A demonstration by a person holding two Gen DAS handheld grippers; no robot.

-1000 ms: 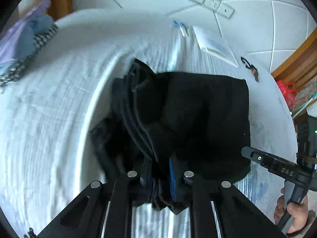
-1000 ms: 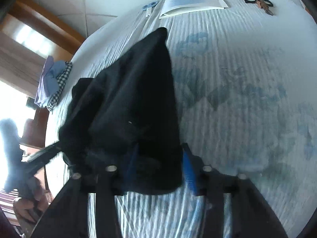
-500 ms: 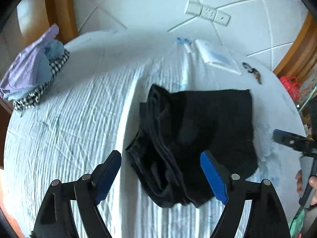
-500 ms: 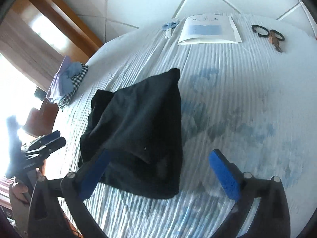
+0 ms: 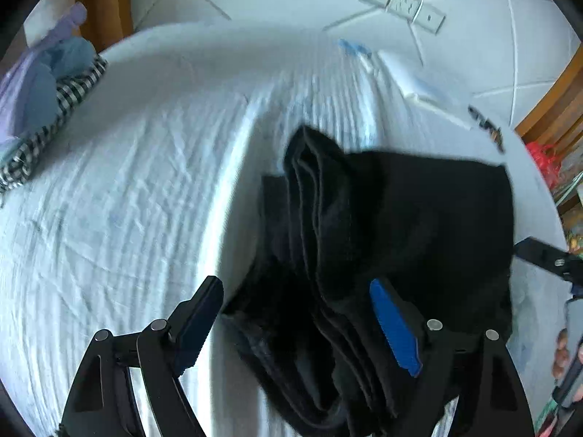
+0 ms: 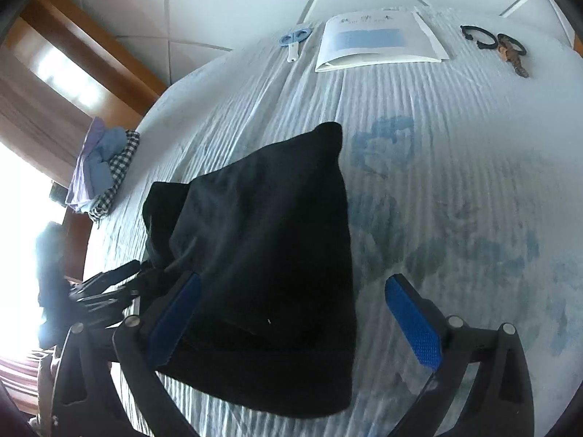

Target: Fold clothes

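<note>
the white ribbed bedsheet [image 6: 455, 153] with faded blue print covers the whole work surface. the folded black fabric garment [image 6: 269, 255] lies near its middle, layered edges stacked along its left side in the left wrist view [image 5: 317, 218], top panel smooth and tapering to a far corner. bare sheet extends left and right of the garment. a heap of lilac, blue and checked clothes [image 6: 102, 171] sits at the far left edge. a white paper booklet [image 6: 375, 42], blue-handled scissors [image 6: 293, 42] and black rings [image 6: 490, 38] lie along the far edge. the left gripper [image 5: 295, 313] is spread wide, straddling the garment's near layered edge, gripping nothing. the right gripper [image 6: 291, 313] is likewise spread wide over the near edge, holding nothing.
</note>
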